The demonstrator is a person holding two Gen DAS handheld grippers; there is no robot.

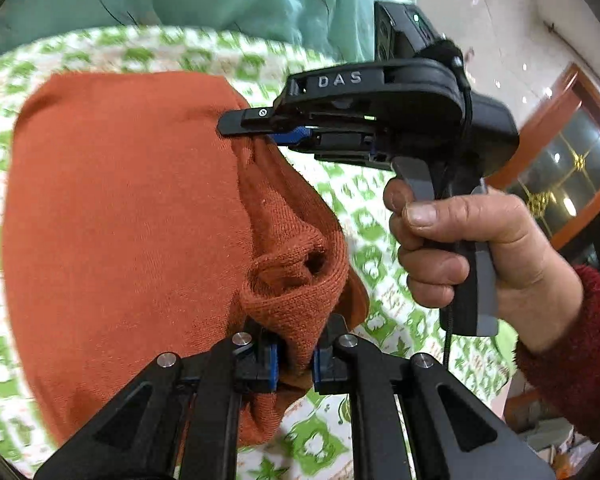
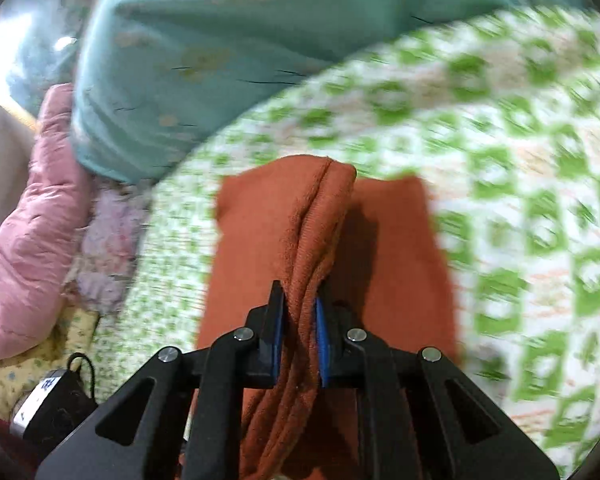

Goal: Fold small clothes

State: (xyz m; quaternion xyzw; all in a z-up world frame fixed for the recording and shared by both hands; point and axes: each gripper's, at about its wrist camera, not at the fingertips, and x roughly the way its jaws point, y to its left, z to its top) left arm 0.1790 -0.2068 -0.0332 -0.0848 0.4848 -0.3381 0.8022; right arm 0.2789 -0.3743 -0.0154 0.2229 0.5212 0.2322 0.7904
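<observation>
An orange knit garment lies on a bed with a green-and-white patterned cover. My left gripper is shut on a bunched edge of the garment, which rises in a ridge from its blue pads. In the left wrist view my right gripper reaches in from the right, held by a hand, and pinches the far end of the same ridge. In the right wrist view my right gripper is shut on a folded edge of the orange garment, its blue pads pressing the fabric.
A teal blanket lies bunched at the far side of the bed. A pink quilted cover sits at the left. A wooden cabinet with glass doors stands beyond the bed's right edge.
</observation>
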